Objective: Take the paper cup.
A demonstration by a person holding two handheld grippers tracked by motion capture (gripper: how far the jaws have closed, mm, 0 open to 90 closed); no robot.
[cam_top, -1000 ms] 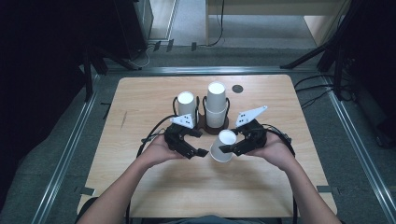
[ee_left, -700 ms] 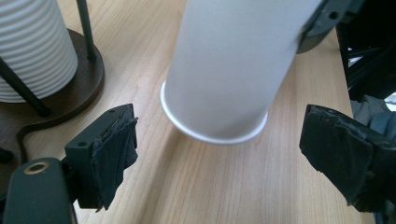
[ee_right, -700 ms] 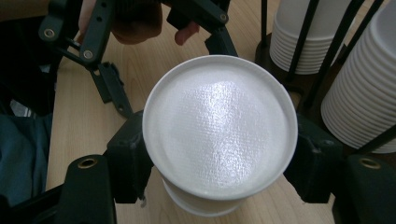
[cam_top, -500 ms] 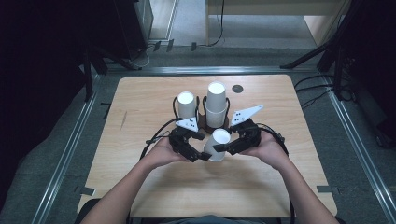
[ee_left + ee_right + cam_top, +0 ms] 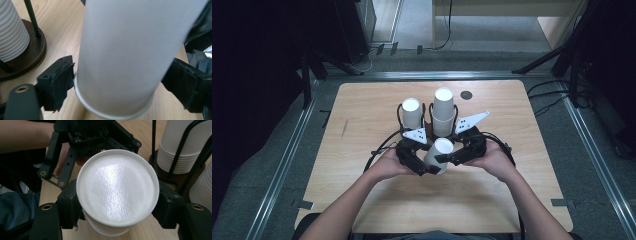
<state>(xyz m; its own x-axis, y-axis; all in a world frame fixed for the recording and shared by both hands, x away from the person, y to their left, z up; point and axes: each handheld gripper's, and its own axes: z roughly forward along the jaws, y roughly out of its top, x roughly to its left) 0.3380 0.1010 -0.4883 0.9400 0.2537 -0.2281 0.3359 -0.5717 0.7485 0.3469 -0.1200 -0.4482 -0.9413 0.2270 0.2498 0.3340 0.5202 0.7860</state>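
1. A light wooden bench point(image 5: 362, 200) stands on a grey floor, and the room around it is dark.
2. Near the far edge of the bench, about the middle, stand two dark wire holders with stacks of white paper cups: a short stack point(image 5: 411, 113) and a tall stack point(image 5: 443, 112).
3. A small dark round spot point(image 5: 466, 95) sits on the bench to the right of the tall stack.
4. A single white cup point(image 5: 438, 155) is in the middle of the bench, just in front of the stacks. It is upside down and tilted.
5. The right gripper point(image 5: 117, 207) has its jaws clamped on the cup's sides.
6. The left gripper point(image 5: 120, 82) has the cup between its jaws near the rim. One jaw touches the cup; I cannot tell if they squeeze it.
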